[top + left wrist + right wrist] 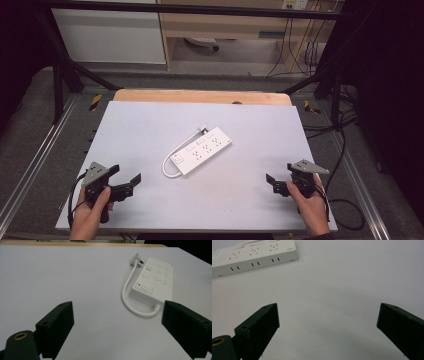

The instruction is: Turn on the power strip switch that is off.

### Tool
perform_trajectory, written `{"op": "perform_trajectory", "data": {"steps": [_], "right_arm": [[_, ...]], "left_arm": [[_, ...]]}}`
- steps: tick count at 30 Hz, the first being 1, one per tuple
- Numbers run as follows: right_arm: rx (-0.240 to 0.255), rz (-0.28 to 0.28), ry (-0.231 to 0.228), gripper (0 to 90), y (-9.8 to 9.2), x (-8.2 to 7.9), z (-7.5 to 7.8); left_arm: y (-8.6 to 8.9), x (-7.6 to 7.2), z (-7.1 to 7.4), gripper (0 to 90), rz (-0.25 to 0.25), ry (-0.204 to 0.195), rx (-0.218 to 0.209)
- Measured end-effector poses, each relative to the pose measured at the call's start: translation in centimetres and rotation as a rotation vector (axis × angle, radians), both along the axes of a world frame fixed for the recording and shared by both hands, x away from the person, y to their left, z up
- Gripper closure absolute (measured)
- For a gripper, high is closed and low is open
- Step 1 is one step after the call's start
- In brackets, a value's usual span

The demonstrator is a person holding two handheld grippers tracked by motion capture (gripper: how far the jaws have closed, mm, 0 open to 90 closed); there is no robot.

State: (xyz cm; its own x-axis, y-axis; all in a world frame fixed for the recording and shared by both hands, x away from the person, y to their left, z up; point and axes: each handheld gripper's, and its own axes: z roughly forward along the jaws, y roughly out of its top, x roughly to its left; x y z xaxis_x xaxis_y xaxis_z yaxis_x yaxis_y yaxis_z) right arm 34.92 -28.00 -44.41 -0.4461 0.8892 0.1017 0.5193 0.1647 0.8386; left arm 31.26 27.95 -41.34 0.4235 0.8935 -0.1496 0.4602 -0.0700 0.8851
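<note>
Where the pale grey desk [150, 130] fills the middle of the high view, a white power strip [202, 150] lies flat at its centre, set diagonally, six sockets and a switch upward; its short white cord [172, 159] loops at the lower-left end, the plug [203, 130] beside the upper edge; left gripper [127, 182], lower left, fingers apart, nothing between; right gripper [279, 181], lower right, fingers spread wide, nothing between; both well apart from the strip.
</note>
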Motion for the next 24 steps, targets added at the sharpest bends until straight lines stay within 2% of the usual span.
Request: {"op": "perform_trajectory", "data": {"steps": [2, 10, 24], "right_arm": [[0.002, 0.001, 0.014, 6.2, -0.08, 0.04, -0.10], [0.015, -0.003, 0.021, 6.0, -0.06, 0.10, -0.10], [0.020, 0.004, -0.013, 4.3, 0.33, 0.12, 0.22]], "left_arm": [[0.05, -0.01, 0.00, 10.9, 0.002, -0.001, 0.003], [-0.14, -0.01, -0.13, 10.7, -0.009, 0.007, 0.000], [-0.27, -0.09, 0.05, 10.1, -0.025, -0.002, -0.021]]}}
